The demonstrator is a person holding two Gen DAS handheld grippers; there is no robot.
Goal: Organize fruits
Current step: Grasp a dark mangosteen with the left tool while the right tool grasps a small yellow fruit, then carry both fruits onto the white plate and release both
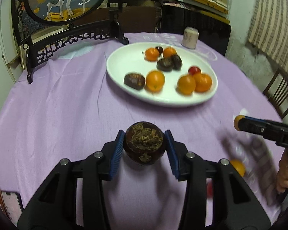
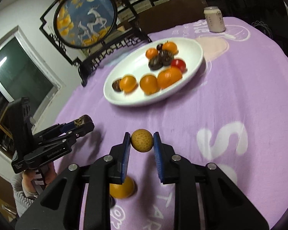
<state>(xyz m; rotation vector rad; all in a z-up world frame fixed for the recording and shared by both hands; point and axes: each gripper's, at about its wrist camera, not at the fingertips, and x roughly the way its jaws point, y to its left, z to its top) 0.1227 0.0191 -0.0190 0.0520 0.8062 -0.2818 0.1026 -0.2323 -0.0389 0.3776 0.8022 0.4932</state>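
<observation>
My left gripper [image 1: 144,143] is shut on a dark brown mangosteen [image 1: 145,143] and holds it above the purple cloth, short of the white oval plate [image 1: 124,61]. My right gripper [image 2: 142,140] is shut on a small yellow-tan round fruit [image 2: 142,140], also above the cloth. The plate [image 2: 194,46] holds several oranges [image 1: 155,80], dark mangosteens [image 1: 134,81] and a red tomato [image 2: 178,64]. An orange [image 2: 122,188] lies on the cloth under my right gripper. It also shows in the left wrist view [image 1: 238,167], beside a small red fruit [image 1: 209,190].
A pale drink can [image 1: 190,37] stands behind the plate. A black carved stand with a round deer painting [image 1: 67,0] fills the far left of the table. A phone [image 1: 10,204] lies at the near left edge. A wooden chair [image 1: 278,94] stands on the right.
</observation>
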